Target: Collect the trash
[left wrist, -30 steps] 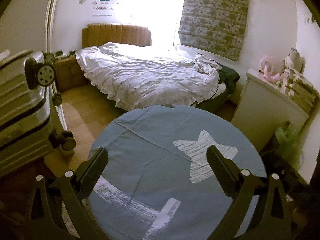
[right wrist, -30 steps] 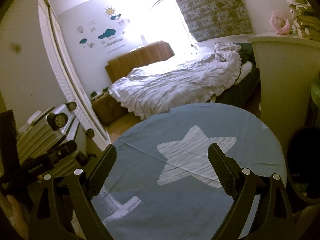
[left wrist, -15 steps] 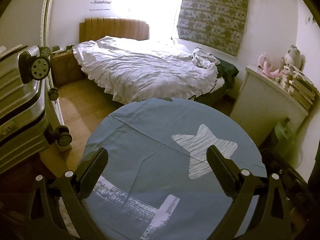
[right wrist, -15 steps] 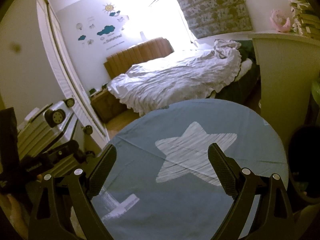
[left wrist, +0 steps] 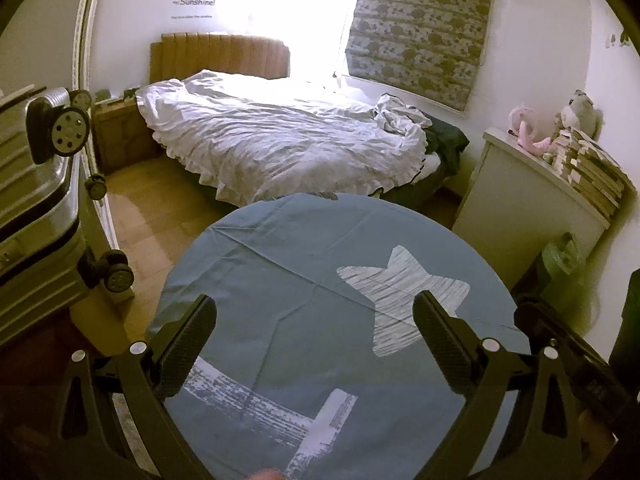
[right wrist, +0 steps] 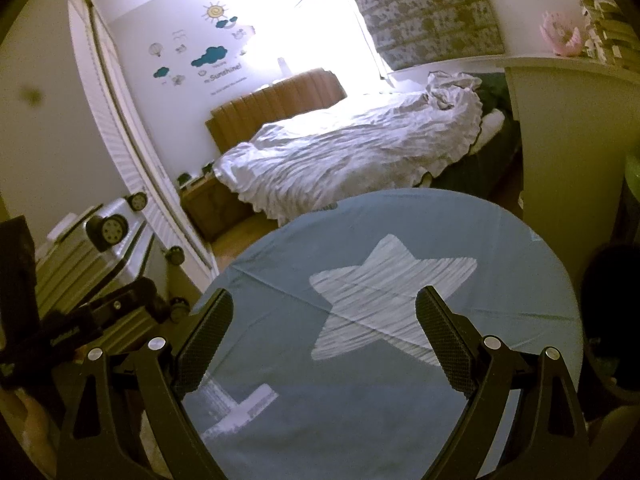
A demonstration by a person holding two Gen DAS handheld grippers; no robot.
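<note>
A round table with a blue cloth (left wrist: 280, 280) bearing a white star (left wrist: 400, 296) lies under both grippers; it also shows in the right wrist view (right wrist: 400, 400). No trash shows on it. My left gripper (left wrist: 314, 334) is open and empty above the table's near half. My right gripper (right wrist: 324, 330) is open and empty above the star (right wrist: 384, 296). A dark bin (right wrist: 612, 320) stands at the table's right edge. The left gripper's body (right wrist: 100, 312) shows at the left of the right wrist view.
A bed with white bedding (left wrist: 280, 140) stands beyond the table. Suitcases (left wrist: 36, 208) stand at the left. A white cabinet (left wrist: 528, 208) with books and plush toys is at the right, with a green bag (left wrist: 560, 264) beside it. Wooden floor (left wrist: 152, 216) lies between.
Both views have shifted slightly: the table sits a little lower and nearer in the frames. Both grippers stay open and empty.
</note>
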